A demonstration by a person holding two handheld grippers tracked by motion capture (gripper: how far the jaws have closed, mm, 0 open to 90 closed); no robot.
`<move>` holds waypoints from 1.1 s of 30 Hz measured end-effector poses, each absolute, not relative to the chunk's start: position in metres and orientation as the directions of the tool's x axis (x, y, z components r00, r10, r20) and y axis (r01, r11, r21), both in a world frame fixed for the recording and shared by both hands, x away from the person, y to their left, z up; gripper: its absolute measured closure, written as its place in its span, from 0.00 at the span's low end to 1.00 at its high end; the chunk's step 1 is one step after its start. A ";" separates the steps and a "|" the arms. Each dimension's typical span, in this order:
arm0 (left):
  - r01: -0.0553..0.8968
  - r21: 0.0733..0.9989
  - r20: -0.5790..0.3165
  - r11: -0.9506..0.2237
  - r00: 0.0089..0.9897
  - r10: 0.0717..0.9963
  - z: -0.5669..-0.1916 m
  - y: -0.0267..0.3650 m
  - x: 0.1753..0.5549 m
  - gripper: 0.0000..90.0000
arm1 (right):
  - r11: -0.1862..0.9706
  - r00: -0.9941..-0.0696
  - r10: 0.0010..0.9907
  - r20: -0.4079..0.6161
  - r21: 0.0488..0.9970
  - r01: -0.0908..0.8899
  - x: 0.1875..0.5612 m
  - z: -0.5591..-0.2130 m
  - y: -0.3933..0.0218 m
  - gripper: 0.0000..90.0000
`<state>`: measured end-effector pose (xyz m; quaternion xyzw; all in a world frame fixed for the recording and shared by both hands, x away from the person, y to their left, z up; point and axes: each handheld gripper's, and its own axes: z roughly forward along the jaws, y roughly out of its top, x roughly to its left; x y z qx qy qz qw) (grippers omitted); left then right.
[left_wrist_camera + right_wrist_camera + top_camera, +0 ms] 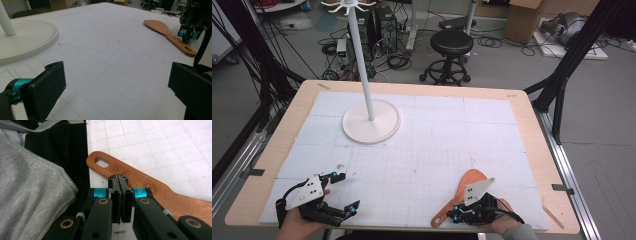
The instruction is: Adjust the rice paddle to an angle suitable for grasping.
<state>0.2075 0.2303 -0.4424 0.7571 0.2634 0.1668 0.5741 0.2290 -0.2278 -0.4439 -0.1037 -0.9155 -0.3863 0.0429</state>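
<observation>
Resting low, right hand-held gripper [121,182] above spatula [150,190].

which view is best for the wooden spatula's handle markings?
Right gripper view: the wooden spatula lies close under the shut right gripper, so the stamped marks and hanging hole are plain. The left gripper view shows its whole shape, far off. The high view shows it small, partly behind the gripper.

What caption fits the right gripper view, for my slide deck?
Right gripper, jaws shut with nothing between them, poised over a wooden spatula handle.
</observation>
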 end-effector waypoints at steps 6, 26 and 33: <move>0.207 0.957 -0.049 -0.201 0.805 0.591 -0.442 0.231 0.208 0.02 | 0.684 -0.975 0.164 0.148 0.695 0.220 0.231 -0.443 -0.223 0.99; 0.215 0.953 -0.050 -0.212 0.805 0.591 -0.444 0.230 0.207 0.02 | 0.681 -0.971 0.216 0.100 0.697 0.223 0.252 -0.442 -0.204 0.99; 0.217 0.952 -0.046 -0.217 0.800 0.599 -0.444 0.231 0.205 0.02 | 0.689 -0.967 0.238 0.089 0.687 0.232 0.263 -0.440 -0.198 0.99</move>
